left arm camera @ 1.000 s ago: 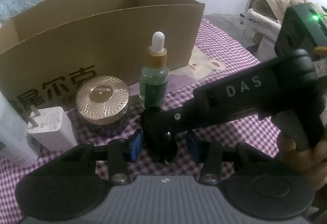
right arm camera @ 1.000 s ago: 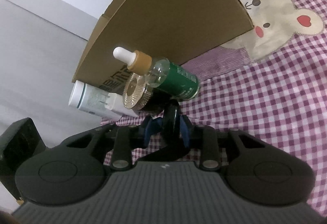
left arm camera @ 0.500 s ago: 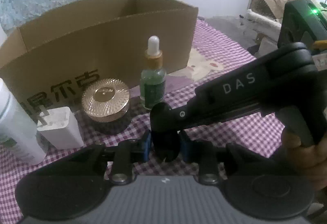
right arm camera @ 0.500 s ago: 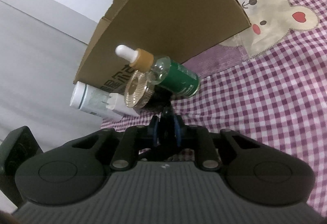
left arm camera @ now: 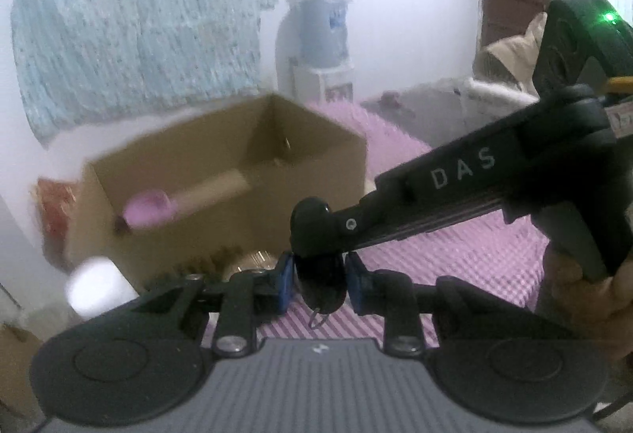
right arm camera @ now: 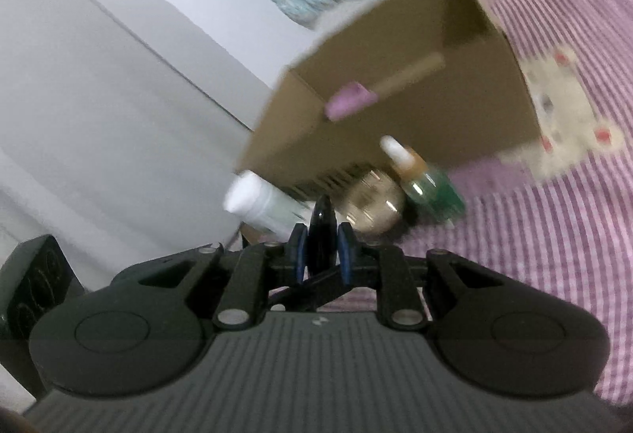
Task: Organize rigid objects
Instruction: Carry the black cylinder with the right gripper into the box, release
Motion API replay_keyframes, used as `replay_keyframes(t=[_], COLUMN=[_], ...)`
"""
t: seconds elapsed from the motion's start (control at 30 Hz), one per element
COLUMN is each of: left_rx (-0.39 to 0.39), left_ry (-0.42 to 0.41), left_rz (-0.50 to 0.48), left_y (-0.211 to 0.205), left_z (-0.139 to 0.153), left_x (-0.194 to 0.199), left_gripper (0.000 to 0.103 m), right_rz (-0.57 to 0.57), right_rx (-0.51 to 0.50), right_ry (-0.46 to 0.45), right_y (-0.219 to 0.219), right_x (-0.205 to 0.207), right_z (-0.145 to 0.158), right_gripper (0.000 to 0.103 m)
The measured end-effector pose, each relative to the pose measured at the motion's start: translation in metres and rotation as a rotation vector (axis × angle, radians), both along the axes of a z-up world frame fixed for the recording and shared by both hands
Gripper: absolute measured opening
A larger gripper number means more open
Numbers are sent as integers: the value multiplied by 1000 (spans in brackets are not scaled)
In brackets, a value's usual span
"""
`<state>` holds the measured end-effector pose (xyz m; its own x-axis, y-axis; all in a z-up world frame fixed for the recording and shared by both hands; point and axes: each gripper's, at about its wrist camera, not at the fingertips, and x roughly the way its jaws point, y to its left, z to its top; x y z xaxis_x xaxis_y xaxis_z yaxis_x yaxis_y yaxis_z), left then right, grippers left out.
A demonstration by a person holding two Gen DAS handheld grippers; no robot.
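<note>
Black and glossy, a small oval key fob [left arm camera: 320, 282] sits between the blue pads of the left hand-held gripper [left arm camera: 319, 284], which has just been closing and now presses on its sides; a thin wire loop hangs from the fob's lower end. This hand-held gripper tilts downward over the purple checked cloth of the table [left arm camera: 455, 255]. From its right, the right hand-held gripper [left arm camera: 312, 223] reaches in as a long black bar, its tips clamped on the fob's upper end, with a person's hand [left arm camera: 585, 298] wrapped round its handle. Beyond the left hand-held gripper stands an open brown cardboard box [left arm camera: 221, 188], and inside it lies a pink-headed tool with a pale handle [left arm camera: 178, 201].

Seen from the right wrist, the right hand-held gripper [right arm camera: 321, 253] is squeezed narrow on the fob's thin black edge [right arm camera: 321, 227], held clear of the table. Just past its tips stand a white tube [right arm camera: 257, 205], a round gold-lidded jar [right arm camera: 374, 203] and a green dropper bottle with a white bulb [right arm camera: 427, 184], all blurred, close before the box [right arm camera: 395, 116].
</note>
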<state>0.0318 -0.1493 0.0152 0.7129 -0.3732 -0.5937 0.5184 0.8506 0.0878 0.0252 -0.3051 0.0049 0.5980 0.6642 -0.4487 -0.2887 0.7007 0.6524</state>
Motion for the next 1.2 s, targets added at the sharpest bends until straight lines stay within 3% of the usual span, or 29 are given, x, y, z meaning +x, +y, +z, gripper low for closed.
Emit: replay_keyframes(t=[0.23,0.33,0.43,0.67,0.8,0.97,1.2], left_rx=[0,-6,2,51,74,147,175], left_ry=[-44,15,111,371,495,530,571], left_rz=[13,32,52,132,188,238,260], left_y=[3,2,1,-1,6,9,10], left_z=[55,64,64,25,-7,-28,-47], left_x=[53,100,149,265,314,345,362], left_gripper=[28,28,28,28,28,28,30], right_rz=[67,88,109,134,146,165,162], right_rx=[-57,-58,-59,-70,-86,-70,-100], right_ry=[-135,-116,-41,174,273,361,412], right_y=[12,12,13,18,25,36,49], right_x=[50,91,144,261,305,341,363], right_z=[62,76,77,39,7,-25,-50], right_gripper=[16,16,16,16,16,16,18])
